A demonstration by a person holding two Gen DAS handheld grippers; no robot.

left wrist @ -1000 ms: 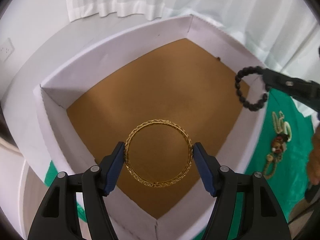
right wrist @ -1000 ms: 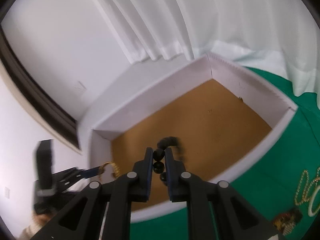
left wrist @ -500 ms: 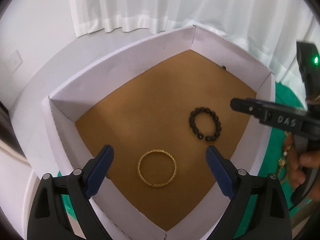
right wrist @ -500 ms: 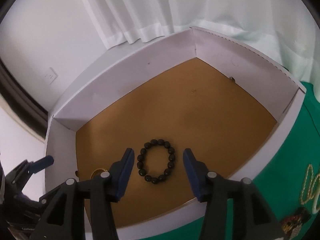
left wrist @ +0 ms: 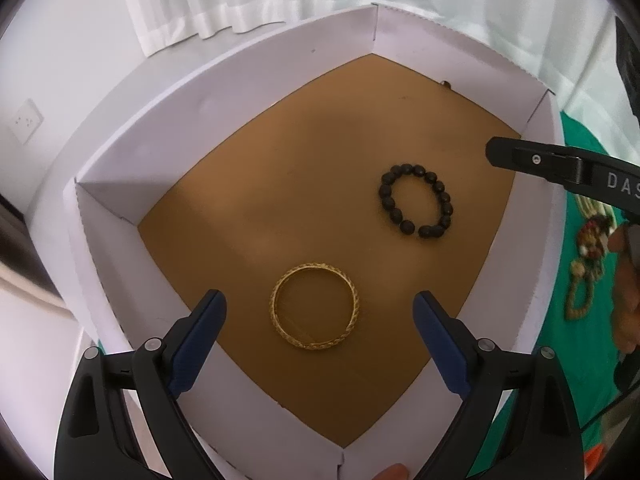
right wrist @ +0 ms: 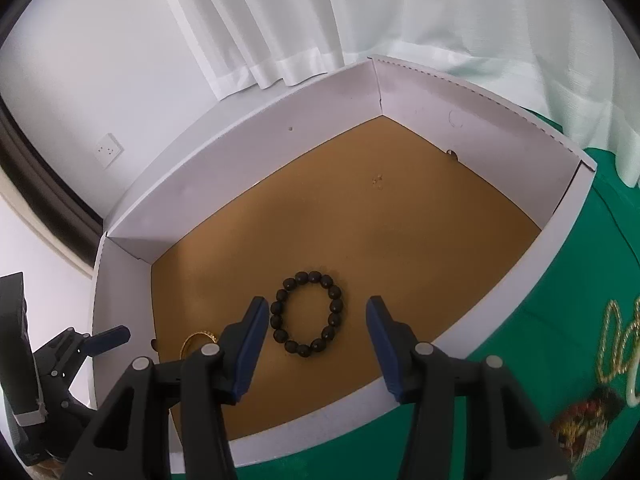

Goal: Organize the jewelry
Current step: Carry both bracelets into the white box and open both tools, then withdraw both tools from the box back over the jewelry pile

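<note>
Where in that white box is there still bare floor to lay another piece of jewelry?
Most of the brown floor is bare: the whole stretch from the far corner of the box down to the black bead bracelet, and along both far walls. The near part is busier, with the gold bangle beside the bracelet under both open grippers.

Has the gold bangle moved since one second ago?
Yes. The gold bangle was held above the box between the left gripper's fingers; it now lies flat on the brown floor, near the black bead bracelet.
</note>
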